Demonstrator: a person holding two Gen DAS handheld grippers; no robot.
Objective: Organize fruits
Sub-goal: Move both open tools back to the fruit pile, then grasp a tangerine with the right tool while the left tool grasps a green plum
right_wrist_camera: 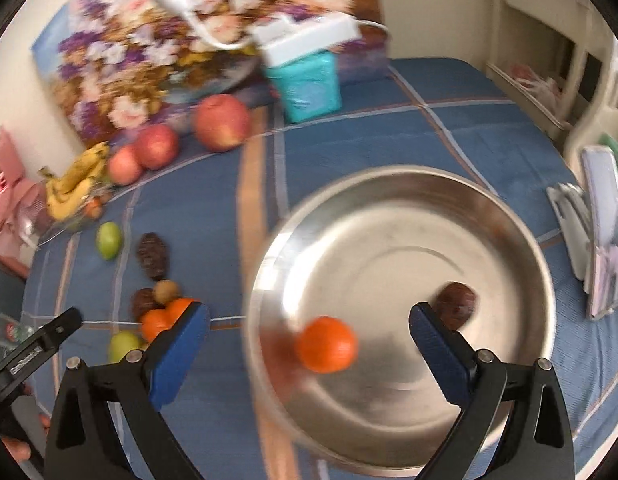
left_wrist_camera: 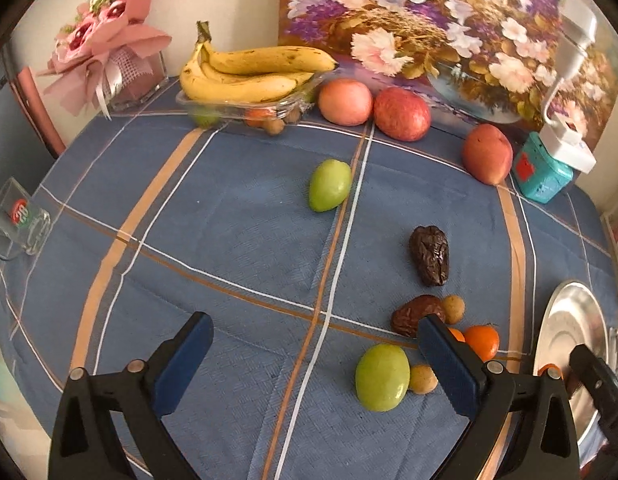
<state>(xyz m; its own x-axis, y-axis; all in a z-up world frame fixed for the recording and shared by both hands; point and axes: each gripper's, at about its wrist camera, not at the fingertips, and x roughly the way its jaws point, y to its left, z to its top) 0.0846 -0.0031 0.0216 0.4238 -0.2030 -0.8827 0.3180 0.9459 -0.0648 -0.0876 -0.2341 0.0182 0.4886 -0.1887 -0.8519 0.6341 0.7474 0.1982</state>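
While the left hand-held gripper hangs wide apart and empty over the desk, a green fruit lies near its right finger. The right hand-held gripper, also apart, hangs over the steel bowl holding an orange; center the next fruit before closing.

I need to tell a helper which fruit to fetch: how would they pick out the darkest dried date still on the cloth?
Start from the steel bowl on the blue plaid tablecloth. Beside it lies a cluster of oranges, longans and dates; the dark date sits just beyond that cluster, alone. It is nearly black and deeply wrinkled, unlike the reddish-brown date.
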